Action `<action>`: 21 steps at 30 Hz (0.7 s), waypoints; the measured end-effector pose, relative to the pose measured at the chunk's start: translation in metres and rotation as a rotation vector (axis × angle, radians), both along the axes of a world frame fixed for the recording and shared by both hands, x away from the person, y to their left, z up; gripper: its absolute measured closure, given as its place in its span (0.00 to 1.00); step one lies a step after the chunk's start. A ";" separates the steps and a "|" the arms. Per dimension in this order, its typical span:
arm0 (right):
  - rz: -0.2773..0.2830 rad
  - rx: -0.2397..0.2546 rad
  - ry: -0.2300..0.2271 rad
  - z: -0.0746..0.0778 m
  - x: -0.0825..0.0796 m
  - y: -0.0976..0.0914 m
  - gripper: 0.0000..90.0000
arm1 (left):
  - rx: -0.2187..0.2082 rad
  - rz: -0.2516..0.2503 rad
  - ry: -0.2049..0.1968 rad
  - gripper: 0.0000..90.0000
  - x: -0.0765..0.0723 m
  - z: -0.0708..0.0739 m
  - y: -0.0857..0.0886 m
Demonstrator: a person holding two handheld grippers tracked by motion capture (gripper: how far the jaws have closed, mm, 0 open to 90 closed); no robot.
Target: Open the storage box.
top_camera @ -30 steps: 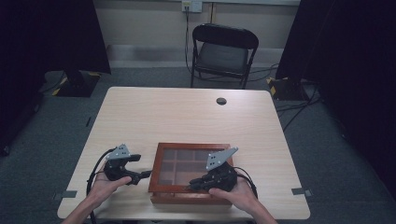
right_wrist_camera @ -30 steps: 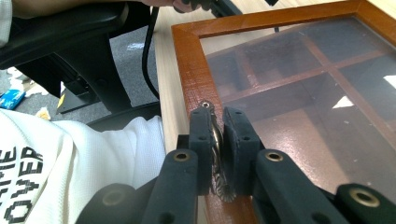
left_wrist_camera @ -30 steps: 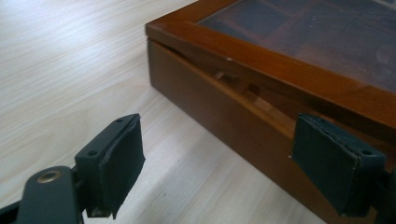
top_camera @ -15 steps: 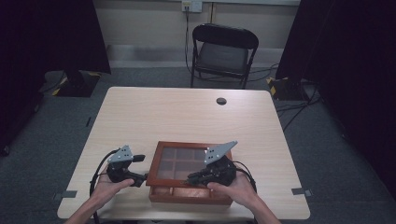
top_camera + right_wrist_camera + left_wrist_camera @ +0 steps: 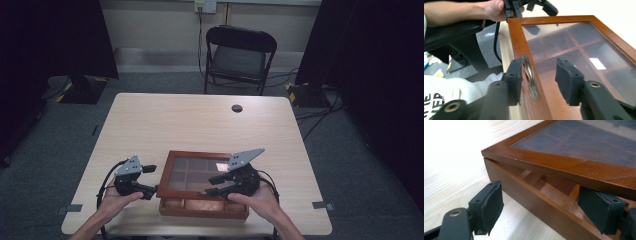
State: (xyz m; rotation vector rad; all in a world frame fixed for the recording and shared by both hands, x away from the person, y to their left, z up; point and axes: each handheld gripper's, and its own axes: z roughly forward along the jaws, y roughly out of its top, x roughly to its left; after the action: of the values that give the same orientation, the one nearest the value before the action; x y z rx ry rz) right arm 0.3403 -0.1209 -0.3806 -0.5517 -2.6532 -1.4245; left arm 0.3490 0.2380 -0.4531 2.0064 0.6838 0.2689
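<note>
Dark curtains and a black folding chair (image 5: 240, 55) stand behind the light wooden desk (image 5: 200, 120), where a brown wooden compartment box (image 5: 202, 205) with a glass-paned lid (image 5: 200, 172) sits at the near edge, far from the small black disc (image 5: 237, 108) at the desk's far side. At the box's left end, the left gripper (image 5: 544, 205) has its fingers (image 5: 490, 206) spread, one outside on the desk and the other reaching into the gap under the raised lid. At the box's near side, the right gripper (image 5: 537, 80) holds its fingers (image 5: 514, 77) spread astride the lid's front frame and its metal handle (image 5: 531, 77), the lid tilted up off the base.
</note>
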 end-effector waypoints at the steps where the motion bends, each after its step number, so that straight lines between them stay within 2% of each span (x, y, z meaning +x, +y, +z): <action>1: -0.014 0.001 -0.003 0.000 0.000 -0.005 0.58 | -0.011 0.005 0.000 0.22 0.000 0.001 -0.001; 4: -0.050 0.023 -0.004 -0.001 0.000 -0.018 0.51 | -0.011 0.002 -0.012 0.23 0.000 0.002 0.000; 8: -0.089 0.045 -0.002 -0.004 -0.001 -0.031 0.39 | -0.057 0.009 -0.011 0.24 0.001 0.009 -0.001; 11: -0.113 0.051 -0.001 -0.004 -0.001 -0.040 0.33 | -0.047 -0.008 -0.027 0.23 0.001 0.011 -0.005; 15: -0.149 0.065 -0.027 -0.006 -0.005 -0.051 0.28 | -0.073 -0.009 -0.029 0.23 0.000 0.015 -0.010; 18: -0.159 0.066 -0.036 -0.006 -0.006 -0.055 0.27 | -0.072 -0.015 -0.040 0.23 0.000 0.018 -0.012; 21: -0.168 0.073 -0.050 -0.006 -0.007 -0.058 0.25 | -0.092 -0.007 -0.046 0.23 0.000 0.020 -0.013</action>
State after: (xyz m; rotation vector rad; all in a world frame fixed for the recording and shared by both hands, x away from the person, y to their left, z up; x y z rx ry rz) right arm 0.3337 -0.1787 -0.3866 -0.7578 -2.6339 -1.5927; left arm 0.3495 0.2252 -0.4326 1.9087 0.6487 0.2733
